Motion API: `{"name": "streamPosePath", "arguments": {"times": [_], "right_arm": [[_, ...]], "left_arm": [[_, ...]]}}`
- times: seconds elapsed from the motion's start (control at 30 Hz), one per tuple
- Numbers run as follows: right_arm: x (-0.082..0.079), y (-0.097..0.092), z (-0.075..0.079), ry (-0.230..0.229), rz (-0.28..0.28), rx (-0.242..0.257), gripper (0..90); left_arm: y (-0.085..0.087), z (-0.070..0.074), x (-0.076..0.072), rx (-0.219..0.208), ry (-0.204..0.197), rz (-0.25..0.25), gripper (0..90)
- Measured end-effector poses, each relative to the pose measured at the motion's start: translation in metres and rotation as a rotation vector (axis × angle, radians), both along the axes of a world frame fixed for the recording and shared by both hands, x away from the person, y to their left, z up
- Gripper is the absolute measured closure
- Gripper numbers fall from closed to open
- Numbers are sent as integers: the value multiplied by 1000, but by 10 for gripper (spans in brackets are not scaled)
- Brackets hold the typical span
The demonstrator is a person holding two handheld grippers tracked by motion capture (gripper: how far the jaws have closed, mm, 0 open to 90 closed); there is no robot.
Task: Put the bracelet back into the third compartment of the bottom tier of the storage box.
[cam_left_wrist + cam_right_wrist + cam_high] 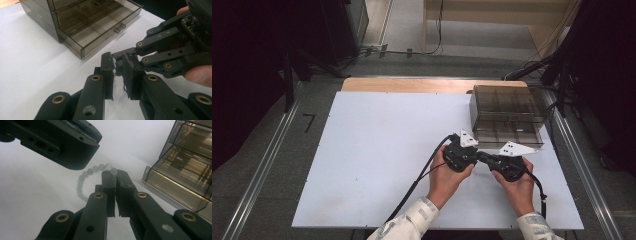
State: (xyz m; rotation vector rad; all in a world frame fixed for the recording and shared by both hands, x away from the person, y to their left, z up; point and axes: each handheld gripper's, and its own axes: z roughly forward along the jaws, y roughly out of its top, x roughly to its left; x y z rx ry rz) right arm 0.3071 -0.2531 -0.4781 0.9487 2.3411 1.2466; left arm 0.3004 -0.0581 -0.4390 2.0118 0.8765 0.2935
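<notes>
Drawer box (507, 114) at table's (372, 165) far right; both grippers just before it.

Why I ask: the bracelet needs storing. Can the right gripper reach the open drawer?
Probably yes: the right gripper, shut on the bracelet, has the open drawer close ahead, with only bare table between. The left gripper beside it stands open.

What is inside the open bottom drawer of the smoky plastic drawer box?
The open drawer of the box shows only bare dividers; its rear part is hidden under the box.

No readable text, label or number anywhere.
</notes>
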Motion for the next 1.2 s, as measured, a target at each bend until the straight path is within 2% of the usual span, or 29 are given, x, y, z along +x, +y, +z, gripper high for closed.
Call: {"name": "streamPosePath", "arguments": {"times": [0.17, 0.2, 0.23, 0.3, 0.5, 0.57, 0.7, 0.8, 0.87, 0.93, 1.1, 1.2], "right_arm": [[-1, -4, 3, -8, -8, 5, 840], [0, -6, 4, -13, -15, 7, 840], [0, -6, 4, -13, -15, 7, 840], [1, -11, 5, -9, -23, 12, 839], [0, -15, 9, -25, -35, 11, 839], [1, -19, 10, -33, -47, 17, 839], [2, -24, 12, -45, -60, 25, 839], [2, -28, 13, -54, -72, 28, 839], [3, -31, 14, -57, -86, 34, 839], [5, -35, 17, -65, -100, 48, 839], [6, -39, 19, -71, -118, 49, 839], [7, -42, 21, -81, -131, 52, 839]], "left_arm": [[6, -2, 1, -7, 4, 20, 711], [8, -3, 1, -6, 3, 32, 661], [10, -3, 2, -7, 4, 38, 661], [14, -4, 2, 2, -3, 61, 604], [27, -8, 4, -6, -10, 107, 536], [31, -9, 4, -5, -11, 121, 471], [40, -13, 5, -5, -13, 141, 458], [46, -16, 6, -10, -13, 156, 379], [50, -17, 7, -15, -4, 164, 359], [54, -19, 8, -10, 0, 171, 304], [65, -23, 10, 5, 1, 203, 237], [71, -24, 10, 15, -6, 204, 201]]}}
